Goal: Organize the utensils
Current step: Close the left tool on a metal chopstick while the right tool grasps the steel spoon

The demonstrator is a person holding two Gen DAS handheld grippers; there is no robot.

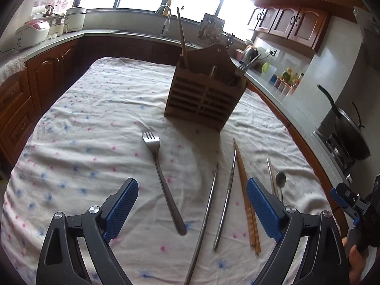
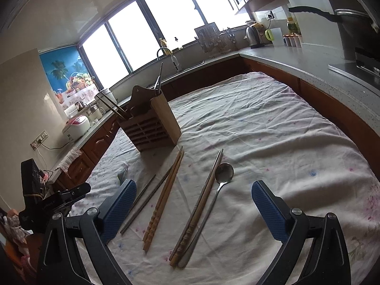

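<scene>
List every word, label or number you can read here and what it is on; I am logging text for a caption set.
No text is readable in either view.
White rice cooker with pink lid: front marking too blurred to read.
Spice jars and bottles on the grey counter: labels too small to read.
Black device beside the cloth-covered table: faint lettering, illegible.
Slatted wooden utensil holder: shows no lettering.

Each handheld gripper, the left gripper (image 1: 192, 209) and the right gripper (image 2: 194, 210), has two black plastic arms with triangular cut-outs, joined by round silver screws. The fingers (image 1: 123, 210) carry blue pads with a fine dotted grip texture. At the lower right edge of the left view, the other tool shows black and blue parts with a hand (image 1: 355, 261) below it.
</scene>
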